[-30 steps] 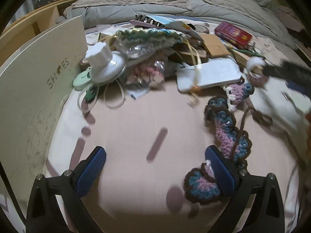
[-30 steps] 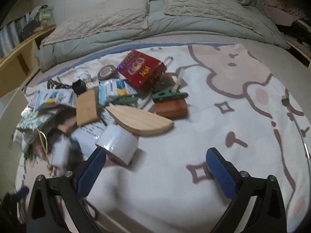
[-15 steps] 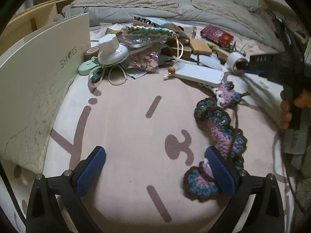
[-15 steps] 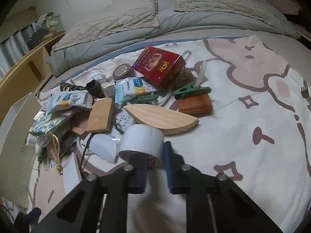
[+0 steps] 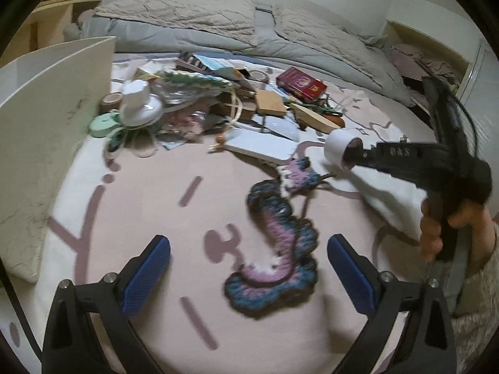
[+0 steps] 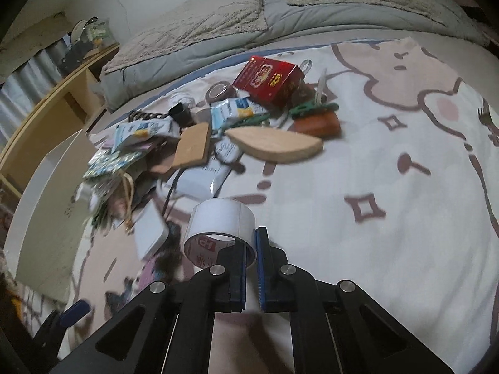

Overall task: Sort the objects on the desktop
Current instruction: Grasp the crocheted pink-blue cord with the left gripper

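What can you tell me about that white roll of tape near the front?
The roll of tape is a wide ring with a smooth white outer face and a cardboard-looking core printed with red letters inside. It lies tilted, its open end facing the camera. The right gripper is shut on its wall, one finger inside the core and one outside. In the left view the roll sits at the edge of the clutter on the patterned blanket; whether it is lifted off it is unclear.
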The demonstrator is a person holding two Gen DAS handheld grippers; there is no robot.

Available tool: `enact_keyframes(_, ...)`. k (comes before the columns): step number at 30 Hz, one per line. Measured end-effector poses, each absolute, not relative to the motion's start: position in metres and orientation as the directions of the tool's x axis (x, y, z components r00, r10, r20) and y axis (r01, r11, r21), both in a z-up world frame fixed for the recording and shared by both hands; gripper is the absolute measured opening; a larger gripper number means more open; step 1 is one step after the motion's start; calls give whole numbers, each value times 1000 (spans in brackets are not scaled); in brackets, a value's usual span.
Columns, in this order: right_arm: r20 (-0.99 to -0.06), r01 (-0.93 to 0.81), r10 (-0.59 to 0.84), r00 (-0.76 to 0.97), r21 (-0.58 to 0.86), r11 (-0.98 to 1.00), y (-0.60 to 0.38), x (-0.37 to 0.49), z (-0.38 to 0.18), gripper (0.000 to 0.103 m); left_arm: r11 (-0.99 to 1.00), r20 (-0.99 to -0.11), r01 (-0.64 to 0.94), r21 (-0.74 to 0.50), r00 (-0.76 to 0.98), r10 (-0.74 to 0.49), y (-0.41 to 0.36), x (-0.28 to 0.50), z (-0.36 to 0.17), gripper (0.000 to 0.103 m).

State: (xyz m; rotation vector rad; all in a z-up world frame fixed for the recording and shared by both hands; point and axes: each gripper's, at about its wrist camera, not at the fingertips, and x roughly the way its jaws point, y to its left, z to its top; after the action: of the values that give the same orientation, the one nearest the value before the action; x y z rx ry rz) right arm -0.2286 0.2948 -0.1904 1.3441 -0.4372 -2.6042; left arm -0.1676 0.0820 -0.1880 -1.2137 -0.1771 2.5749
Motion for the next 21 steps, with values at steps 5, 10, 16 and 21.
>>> enact_keyframes(5,-775,38,-310,-551,348,-937,295,-201,-187,6,-945,-750,-238,-226,-577,325,94,-172,-193,73)
enact_keyframes(10,-789,34,-332,-517,369,-929,297,-177,-190,6,-921,-746,-280,-272,-543,385,96,-174,-197,40)
enact_keyframes(16,-810,4,-353,-467,398,-918,299,-149,-193,6,-905,-746,-275,-324,-514,424,94,-173,-199,12)
enact_keyframes(21,-822,-20,-396,-409,442,-897,296,-131,-189,6,-901,-744,-262,-347,-508,434,88,-167,-194,10)
